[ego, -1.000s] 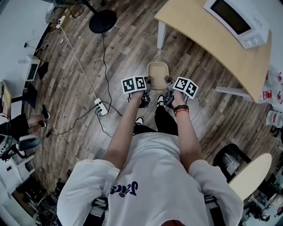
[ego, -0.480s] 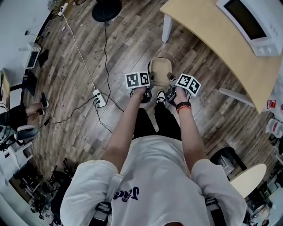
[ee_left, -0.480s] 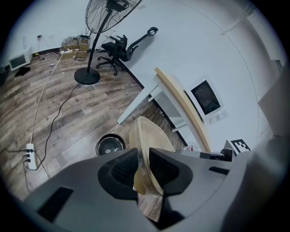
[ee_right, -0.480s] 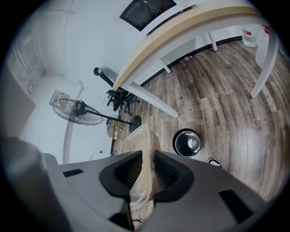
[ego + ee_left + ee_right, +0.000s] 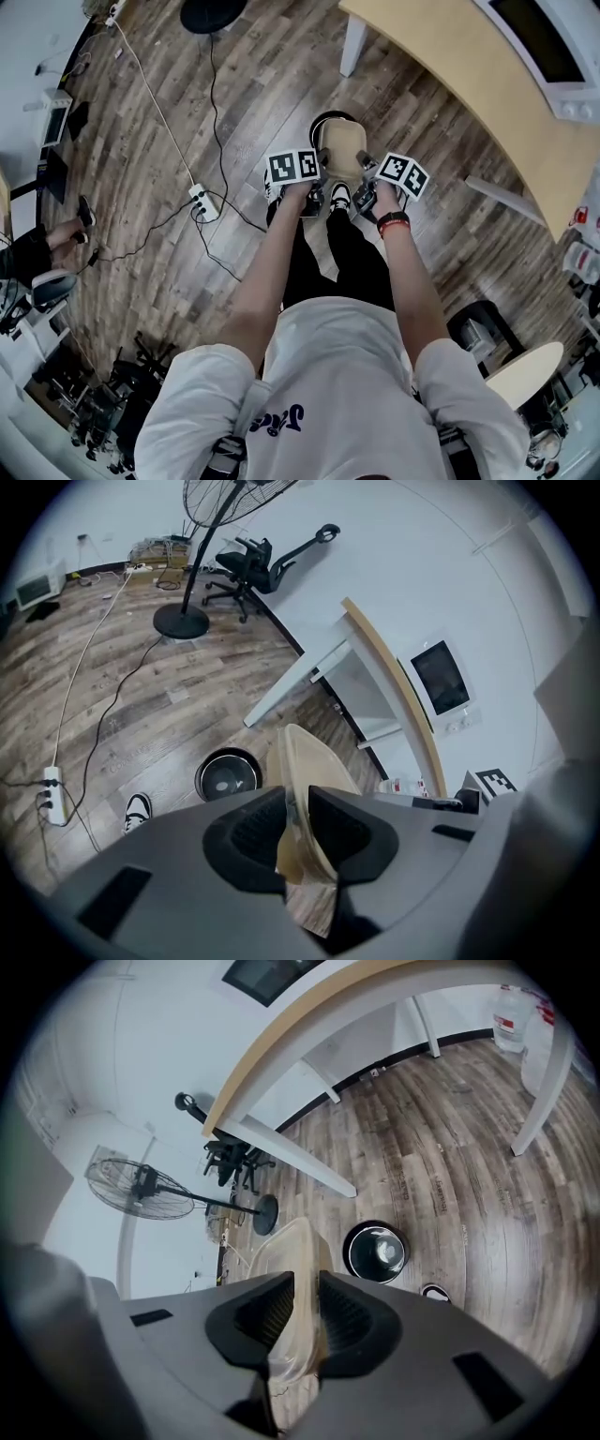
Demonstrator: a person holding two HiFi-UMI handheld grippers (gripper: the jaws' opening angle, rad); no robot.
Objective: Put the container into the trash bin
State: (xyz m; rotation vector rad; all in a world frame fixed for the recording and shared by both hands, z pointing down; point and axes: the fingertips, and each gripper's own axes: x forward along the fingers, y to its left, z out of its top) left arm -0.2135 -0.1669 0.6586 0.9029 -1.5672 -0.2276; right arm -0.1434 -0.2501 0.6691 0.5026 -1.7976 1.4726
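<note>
A translucent beige plastic container (image 5: 341,150) hangs between both grippers, held by its opposite rims. My left gripper (image 5: 319,171) is shut on its left rim and my right gripper (image 5: 364,173) is shut on its right rim. A round black trash bin (image 5: 324,120) stands on the wood floor, mostly hidden under the container. In the left gripper view the container (image 5: 314,761) rises from between the left gripper's (image 5: 298,829) pads, with the bin (image 5: 228,775) just left of it. In the right gripper view the container (image 5: 286,1251) sits between the right gripper's (image 5: 307,1321) pads, and the bin (image 5: 377,1252) lies to the right.
A light wooden table (image 5: 450,75) with a white leg (image 5: 353,42) and a microwave (image 5: 553,47) stands at the upper right. A power strip (image 5: 200,202) with cables lies on the floor to the left. A fan base (image 5: 208,11) is at the top. My shoes (image 5: 339,195) stand below the container.
Both grippers have sunk with the container toward the floor. The black bin, unseen before, now shows under the container's far end.
</note>
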